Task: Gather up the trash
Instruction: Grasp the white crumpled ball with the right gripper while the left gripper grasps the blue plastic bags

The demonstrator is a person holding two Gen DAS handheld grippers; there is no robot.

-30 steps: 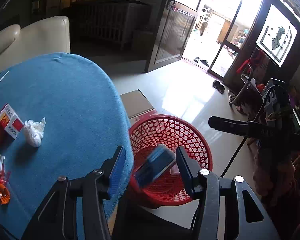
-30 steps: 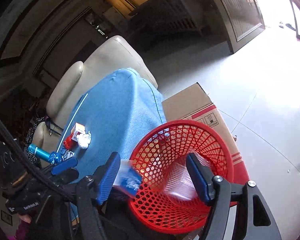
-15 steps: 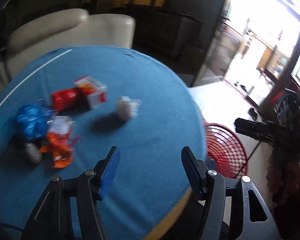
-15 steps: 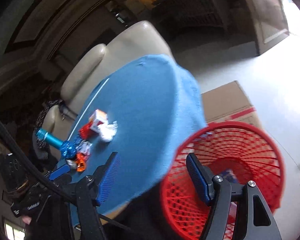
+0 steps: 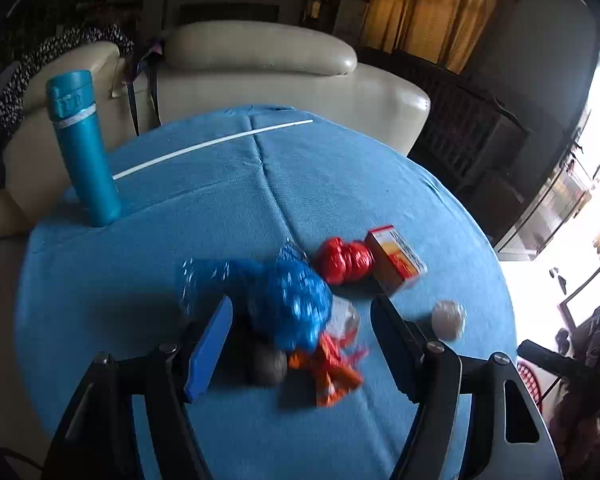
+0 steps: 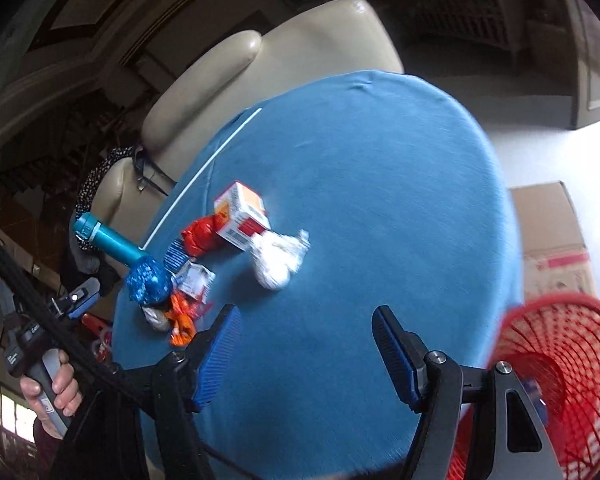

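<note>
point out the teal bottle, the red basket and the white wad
teal bottle (image 5: 85, 152), left wrist view, middle of its body
red basket (image 6: 564, 360), right wrist view, mesh wall
white wad (image 6: 276, 258), right wrist view, its centre

Round table w/ blue cloth cover (image 5: 340, 168). On it: tall teal bottle (image 5: 82, 148) upright near far edge, thin white stick (image 5: 212, 145), crumpled blue foil wrapper (image 5: 288, 304), red crumpled wrapper (image 5: 342, 260), small orange-white carton box (image 5: 396, 258), white paper ball (image 5: 448, 318), orange wrapper (image 5: 332, 364), grey ball (image 5: 268, 366).
</note>
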